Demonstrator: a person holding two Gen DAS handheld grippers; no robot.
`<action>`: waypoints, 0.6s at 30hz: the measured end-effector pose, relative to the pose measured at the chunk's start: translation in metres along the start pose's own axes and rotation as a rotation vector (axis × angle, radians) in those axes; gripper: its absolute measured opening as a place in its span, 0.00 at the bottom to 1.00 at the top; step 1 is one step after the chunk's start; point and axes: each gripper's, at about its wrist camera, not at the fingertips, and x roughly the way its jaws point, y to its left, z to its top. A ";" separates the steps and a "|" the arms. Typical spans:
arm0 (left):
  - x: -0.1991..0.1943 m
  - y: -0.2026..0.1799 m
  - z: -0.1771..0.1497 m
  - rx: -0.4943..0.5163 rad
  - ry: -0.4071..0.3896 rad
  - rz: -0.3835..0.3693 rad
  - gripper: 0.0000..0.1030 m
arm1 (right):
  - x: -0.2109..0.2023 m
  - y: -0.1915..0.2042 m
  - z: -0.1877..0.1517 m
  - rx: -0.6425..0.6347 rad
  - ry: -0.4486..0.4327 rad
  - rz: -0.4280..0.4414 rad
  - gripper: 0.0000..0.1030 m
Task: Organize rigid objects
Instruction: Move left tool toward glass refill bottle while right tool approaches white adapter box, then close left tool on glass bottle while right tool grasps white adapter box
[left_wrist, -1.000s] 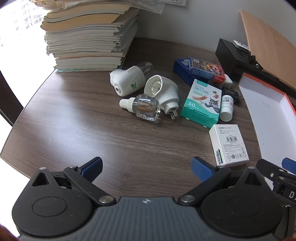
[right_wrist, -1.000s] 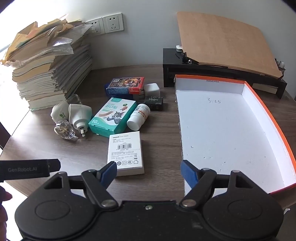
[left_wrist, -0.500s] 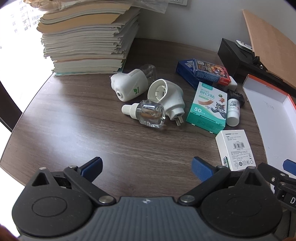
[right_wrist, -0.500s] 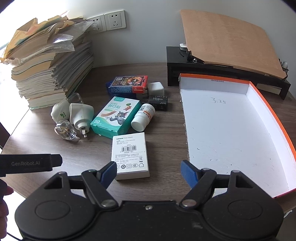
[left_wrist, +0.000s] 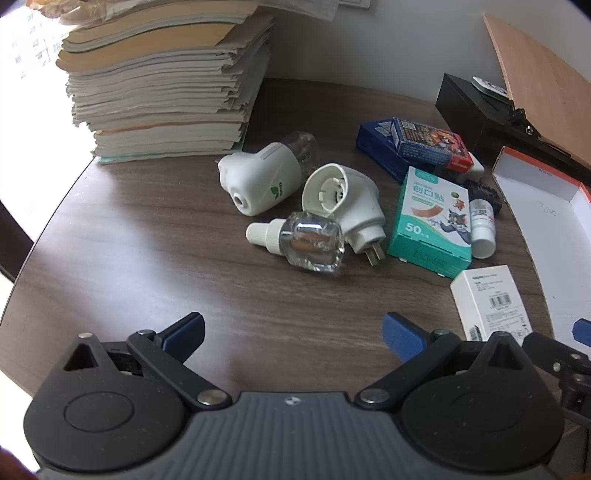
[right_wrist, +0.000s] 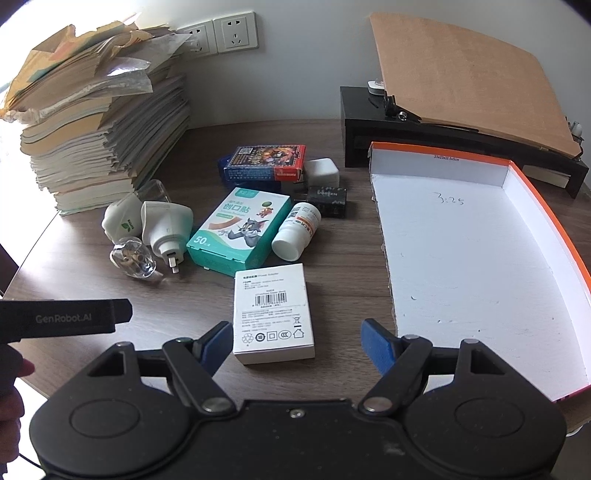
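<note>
Small items lie on the dark wood table: two white plug-in diffusers (left_wrist: 264, 179) (left_wrist: 349, 203), a clear refill bottle (left_wrist: 308, 242), a teal bandage box (left_wrist: 432, 221) (right_wrist: 240, 230), a white pill bottle (right_wrist: 297, 236), a white adapter box (right_wrist: 273, 312) (left_wrist: 491, 301), a card box (right_wrist: 266, 162), a white cube (right_wrist: 321, 173) and a black block (right_wrist: 328, 201). My left gripper (left_wrist: 291, 334) is open, short of the refill bottle. My right gripper (right_wrist: 297, 343) is open, its fingers either side of the adapter box's near end. An empty white, orange-edged box (right_wrist: 476, 258) lies at the right.
A tall stack of papers and books (right_wrist: 99, 125) stands at the back left. A black stand with a tilted wooden board (right_wrist: 465, 77) is behind the white box. Wall sockets (right_wrist: 221, 35) are on the back wall. The table edge curves at the left.
Both grippers have moved forward toward the items. The right gripper's fingers now flank the near end of the white adapter box. Nothing on the table has moved.
</note>
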 end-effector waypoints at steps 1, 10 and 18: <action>0.004 0.001 0.001 0.007 -0.010 -0.002 1.00 | 0.001 0.000 0.000 0.001 0.001 -0.001 0.87; 0.035 0.013 0.019 0.012 -0.087 -0.045 1.00 | 0.015 0.006 -0.001 -0.012 -0.009 -0.012 0.87; 0.061 0.022 0.025 0.002 -0.142 -0.100 1.00 | 0.035 0.011 -0.001 -0.025 0.016 -0.037 0.87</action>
